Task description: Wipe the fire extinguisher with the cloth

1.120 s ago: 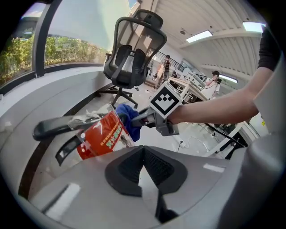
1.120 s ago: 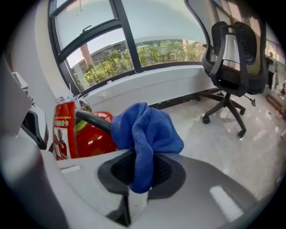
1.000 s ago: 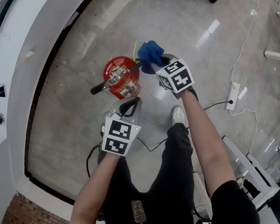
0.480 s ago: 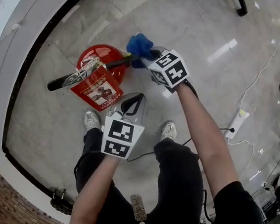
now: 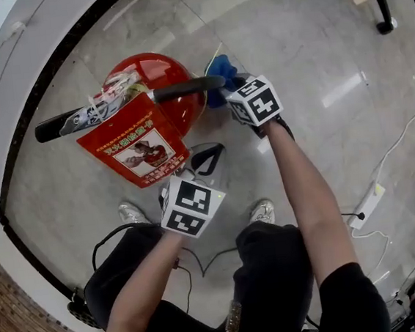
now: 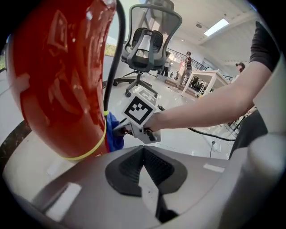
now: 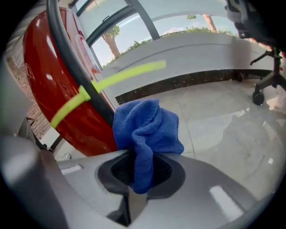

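The red fire extinguisher stands on the floor, its black hose and a tagged label card on top. My right gripper is shut on the blue cloth, which hangs beside the cylinder's right side under the hose. Up close, the cloth bunches out of the right gripper next to the red body and a yellow tie. My left gripper is shut with nothing in it, close in front of the cylinder; its jaws meet.
A black-edged curb curves along the left. An office chair base stands at the top right. A white power strip and cables lie on the floor at the right. The person's shoes stand below the grippers.
Both grippers have come down toward the extinguisher, which now looks much larger. The cloth has dropped from above the hose to beside the cylinder. The person has crouched lower.
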### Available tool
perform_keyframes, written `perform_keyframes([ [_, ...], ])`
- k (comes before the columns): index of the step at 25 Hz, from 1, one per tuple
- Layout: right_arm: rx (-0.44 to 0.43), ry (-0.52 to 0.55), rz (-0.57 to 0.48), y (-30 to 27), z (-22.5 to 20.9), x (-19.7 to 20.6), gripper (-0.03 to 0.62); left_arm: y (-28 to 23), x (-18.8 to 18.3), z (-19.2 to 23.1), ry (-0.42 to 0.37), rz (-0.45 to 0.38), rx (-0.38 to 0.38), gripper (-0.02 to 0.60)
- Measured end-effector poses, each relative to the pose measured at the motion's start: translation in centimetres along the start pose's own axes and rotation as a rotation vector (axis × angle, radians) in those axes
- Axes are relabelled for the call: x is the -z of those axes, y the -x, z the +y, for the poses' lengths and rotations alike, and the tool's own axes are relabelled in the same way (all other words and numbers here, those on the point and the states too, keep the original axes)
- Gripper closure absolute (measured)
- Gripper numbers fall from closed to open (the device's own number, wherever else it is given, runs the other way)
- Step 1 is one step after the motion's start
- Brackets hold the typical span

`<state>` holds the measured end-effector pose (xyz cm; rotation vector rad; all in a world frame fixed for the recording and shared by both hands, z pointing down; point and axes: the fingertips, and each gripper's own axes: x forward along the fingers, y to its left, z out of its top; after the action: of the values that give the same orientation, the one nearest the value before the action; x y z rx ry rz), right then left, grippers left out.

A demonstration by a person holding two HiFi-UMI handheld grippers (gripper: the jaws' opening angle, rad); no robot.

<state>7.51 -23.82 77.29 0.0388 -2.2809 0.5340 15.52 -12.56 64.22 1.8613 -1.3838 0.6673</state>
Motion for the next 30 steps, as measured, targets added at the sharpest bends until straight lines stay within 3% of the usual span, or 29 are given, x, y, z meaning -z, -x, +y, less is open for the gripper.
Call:
perform_keyframes([
  [9,0.065,-0.077,0.120,-4.8,-1.1,5.8,0.549,-1.3,4.3,2.7,-0.009,-0.017,-0.024,0.575],
  [13,0.019,-0.179,0.144,-3.1,1.2,6.2,0.551,0.1,4.8,2.8,-0.038,0.010,-0.003,0.575],
  [18,-0.047,-0.126,0.006,2.2,7.3,0.2,0.551,4.3,4.0,3.0,-0.114,0.039,0.009,0.575],
  [24,0.000,-0.010,-0.036,9.9,11.7,-6.0,0.553,9.8,1.8,2.7,-0.149,0.052,0.023,0.575],
  [30,0.077,0.115,-0.072,16.2,14.7,-11.5,0.553,15.1,-1.6,3.0,-0.146,-0.012,0.051,0.575],
])
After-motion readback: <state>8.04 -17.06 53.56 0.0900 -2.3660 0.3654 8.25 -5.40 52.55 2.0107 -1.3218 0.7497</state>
